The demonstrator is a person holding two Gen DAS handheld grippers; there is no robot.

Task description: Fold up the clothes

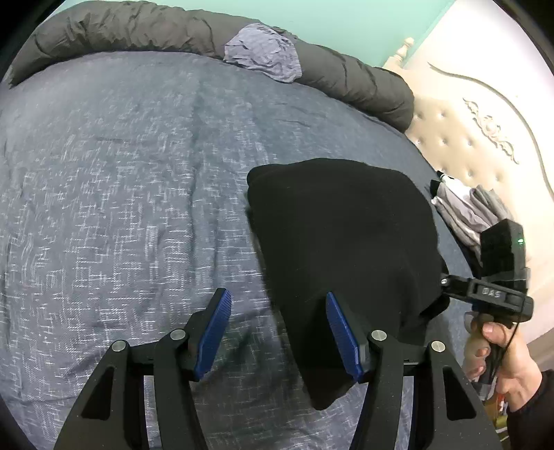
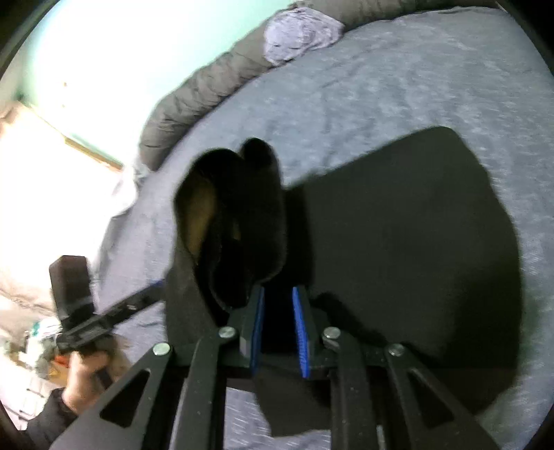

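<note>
A black garment [image 1: 346,235] lies folded in a thick dark slab on the right of the blue-grey bed [image 1: 121,190], one edge bunched and lifted. The right gripper [image 2: 278,320] is clamped on that raised fold. The left gripper [image 1: 277,332] hovers near the garment's near-left edge, jaws spread wide, holding nothing.

The black garment [image 1: 346,242] is seen as matt, fleecy cloth. The bed cover [image 1: 121,190] is woven grey cloth with pale flecks. The rolled duvet [image 1: 104,27] looks crinkled and matt. Ribbed blue plastic pads [image 1: 214,332] are set in matt black jaws with shiny metal pins.
</note>
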